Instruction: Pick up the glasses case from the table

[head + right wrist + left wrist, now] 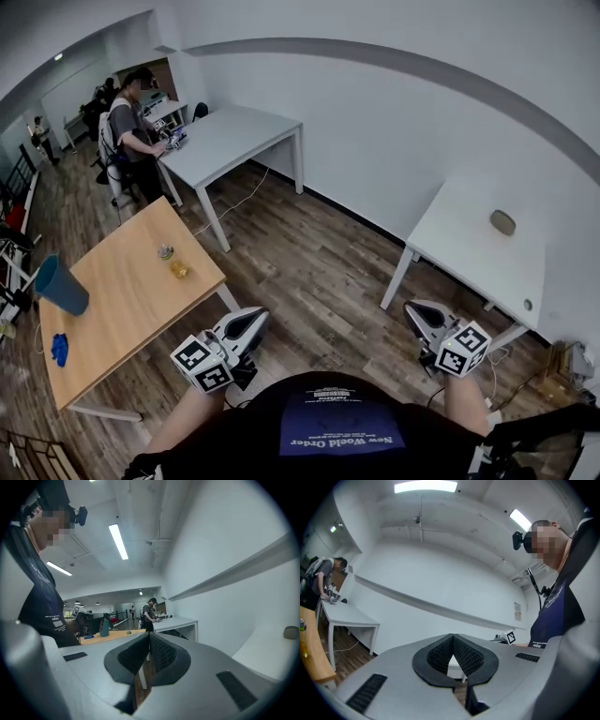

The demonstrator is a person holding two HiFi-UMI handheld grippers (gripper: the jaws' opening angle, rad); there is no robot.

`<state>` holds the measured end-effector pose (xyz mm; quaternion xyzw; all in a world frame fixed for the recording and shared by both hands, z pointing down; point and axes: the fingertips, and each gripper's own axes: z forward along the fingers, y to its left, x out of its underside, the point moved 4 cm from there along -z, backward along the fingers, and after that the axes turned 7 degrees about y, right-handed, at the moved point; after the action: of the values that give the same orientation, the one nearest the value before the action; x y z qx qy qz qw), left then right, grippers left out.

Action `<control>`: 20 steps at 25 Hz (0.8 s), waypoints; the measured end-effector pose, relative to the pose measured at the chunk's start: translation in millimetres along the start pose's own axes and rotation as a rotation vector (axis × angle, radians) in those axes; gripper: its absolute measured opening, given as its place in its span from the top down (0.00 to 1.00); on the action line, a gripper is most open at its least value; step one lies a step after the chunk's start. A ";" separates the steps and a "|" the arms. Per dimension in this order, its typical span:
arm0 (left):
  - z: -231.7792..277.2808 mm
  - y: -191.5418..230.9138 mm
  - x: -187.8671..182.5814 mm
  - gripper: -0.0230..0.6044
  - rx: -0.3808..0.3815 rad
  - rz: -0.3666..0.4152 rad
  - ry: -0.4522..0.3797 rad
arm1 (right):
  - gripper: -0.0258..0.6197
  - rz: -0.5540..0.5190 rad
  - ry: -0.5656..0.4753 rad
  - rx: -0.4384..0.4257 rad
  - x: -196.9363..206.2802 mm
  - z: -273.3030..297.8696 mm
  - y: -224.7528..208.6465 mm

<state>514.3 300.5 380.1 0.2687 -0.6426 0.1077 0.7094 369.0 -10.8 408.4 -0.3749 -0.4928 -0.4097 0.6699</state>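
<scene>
While L gripper (251, 321) & R gripper (418, 311) are both clenched tight w/ nothing in them, short of white table (466, 255), glasses case (502, 222) lies on that table, wall side

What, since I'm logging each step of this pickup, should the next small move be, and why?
Probably swing the right gripper toward the white table on the person's right, where the oval glasses case lies. Both it and the left gripper are shut, empty and held over the floor by the person's body, well short of the case; the right one is nearer.
</scene>
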 end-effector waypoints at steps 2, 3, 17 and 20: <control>26.3 4.4 -1.3 0.97 -0.019 -0.022 -0.007 | 0.96 -0.005 -0.002 -0.035 -5.6 9.8 -29.4; 38.3 5.4 -0.3 0.97 -0.025 -0.025 -0.004 | 0.96 -0.005 -0.002 -0.050 -6.2 14.1 -42.7; 128.1 128.3 -5.7 0.97 0.034 -0.034 0.015 | 0.96 0.022 0.008 0.001 -15.3 112.6 -137.0; 143.1 188.1 -22.7 0.97 0.078 -0.039 0.007 | 0.96 0.018 -0.003 0.042 -37.4 158.0 -148.4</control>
<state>295.0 387.1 408.0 0.3083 -0.6300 0.1199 0.7027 170.2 82.2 423.6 -0.3656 -0.4989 -0.3927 0.6806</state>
